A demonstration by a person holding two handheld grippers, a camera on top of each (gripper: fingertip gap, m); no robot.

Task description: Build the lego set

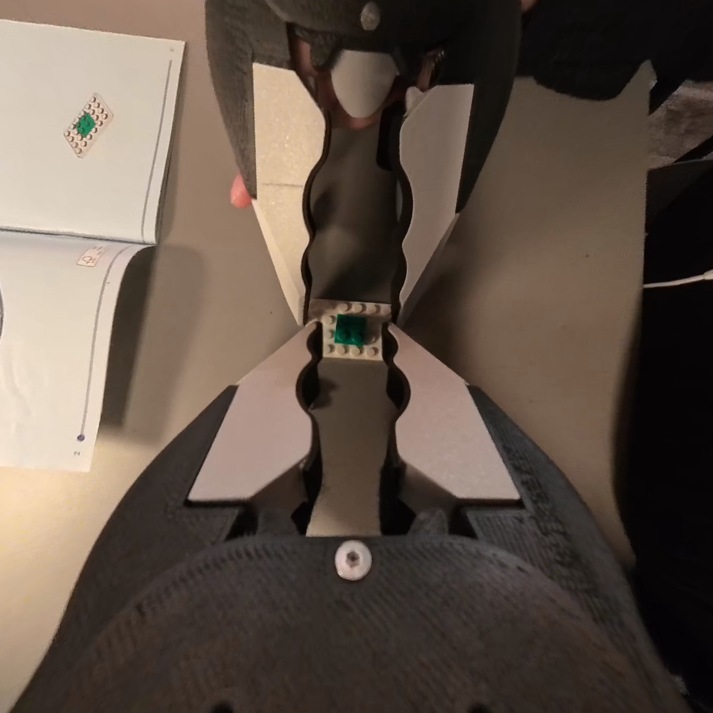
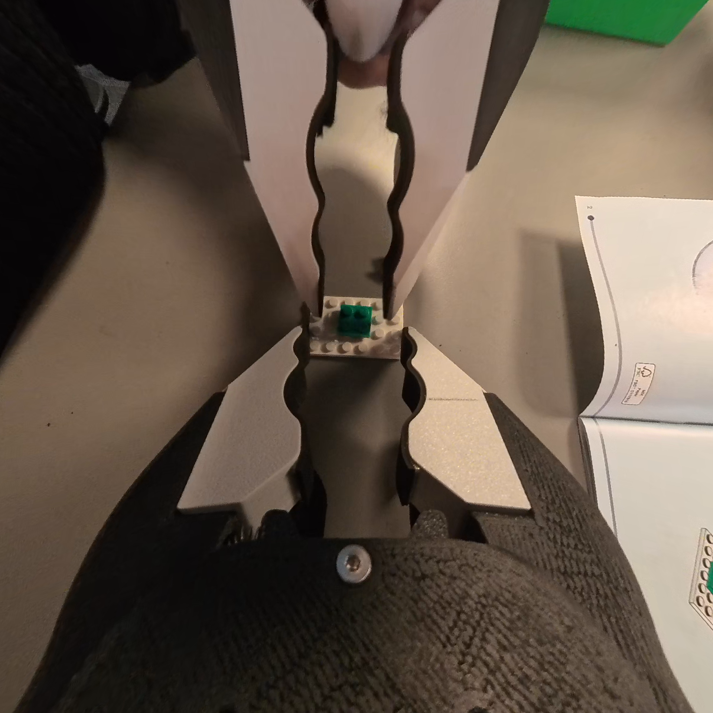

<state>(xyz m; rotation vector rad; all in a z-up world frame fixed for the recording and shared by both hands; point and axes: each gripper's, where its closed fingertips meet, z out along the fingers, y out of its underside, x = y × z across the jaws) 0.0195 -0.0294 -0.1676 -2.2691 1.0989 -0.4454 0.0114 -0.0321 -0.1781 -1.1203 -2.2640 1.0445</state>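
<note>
A white studded plate [image 1: 353,353] with a small green 2x2 brick [image 1: 350,328] on its middle sits between two grippers that face each other. My left gripper [image 1: 351,332] comes in from the near side, its fingertips closed against the plate's two sides. My right gripper [image 1: 351,308] comes in from the far side and also clamps the plate. In the right wrist view the plate [image 2: 355,349] and green brick [image 2: 354,321] sit between my right gripper [image 2: 355,339] and my left gripper [image 2: 355,306] opposite. I cannot tell whether the plate touches the table.
An open instruction booklet [image 1: 77,135] lies on the beige table to the left; it also shows in the right wrist view [image 2: 656,308]. A green box [image 2: 617,19] stands at the far right. A person's sleeve and fingertip [image 1: 240,193] hold the far gripper. A white cable [image 1: 679,281] runs at the right. Both grippers' tips are close together, under 4 cm apart.
</note>
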